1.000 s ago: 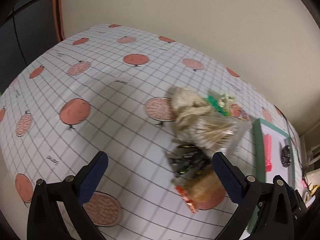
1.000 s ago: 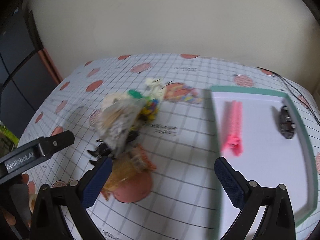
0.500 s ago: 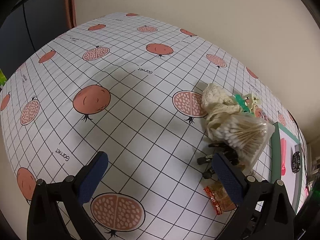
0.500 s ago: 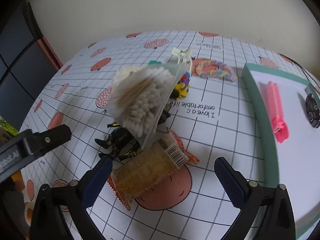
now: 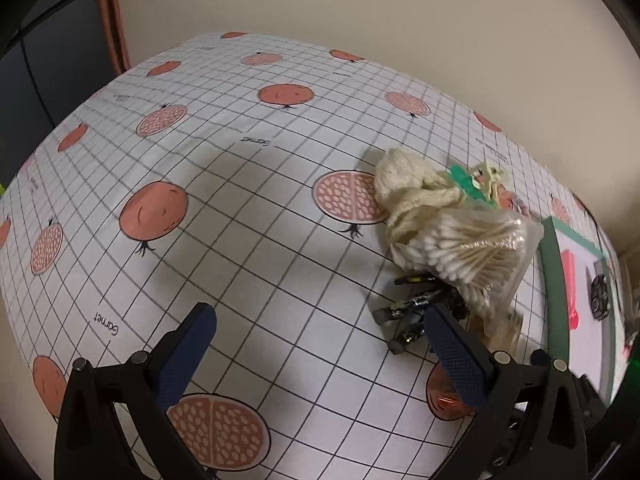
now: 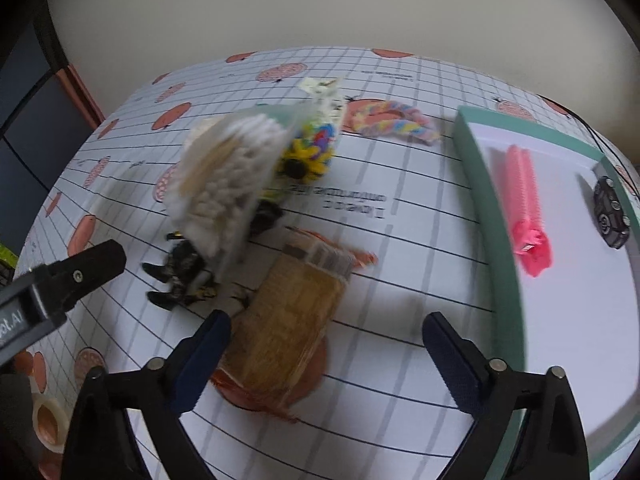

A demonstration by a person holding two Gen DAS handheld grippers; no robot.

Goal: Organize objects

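Note:
A heap of small items lies on the pomegranate-print tablecloth. In the right wrist view, a bag of cotton swabs [image 6: 228, 184] tops it, over black clips [image 6: 180, 276], a yellow-and-coloured toy [image 6: 306, 156] and a tan snack packet [image 6: 284, 328]. My right gripper [image 6: 326, 340] hangs open just above that packet. A green-rimmed tray [image 6: 492, 248] to the right holds a pink comb [image 6: 526, 208] and a black toy car [image 6: 610, 212]. In the left wrist view, my left gripper [image 5: 320, 340] is open, left of the swab bag [image 5: 472, 256], cream cloth [image 5: 408, 184] and black clips [image 5: 416, 312].
A pastel braided rope ring [image 6: 394, 122] lies behind the heap near the tray. A roll of tape [image 6: 48, 420] sits at the lower left by the left gripper's body [image 6: 60, 280]. A wall runs behind the table; open cloth [image 5: 200, 208] spreads to the left.
My right gripper has swung right and come lower over the snack packet, so the tray shows more fully. My left gripper shifted slightly, keeping the heap to its right.

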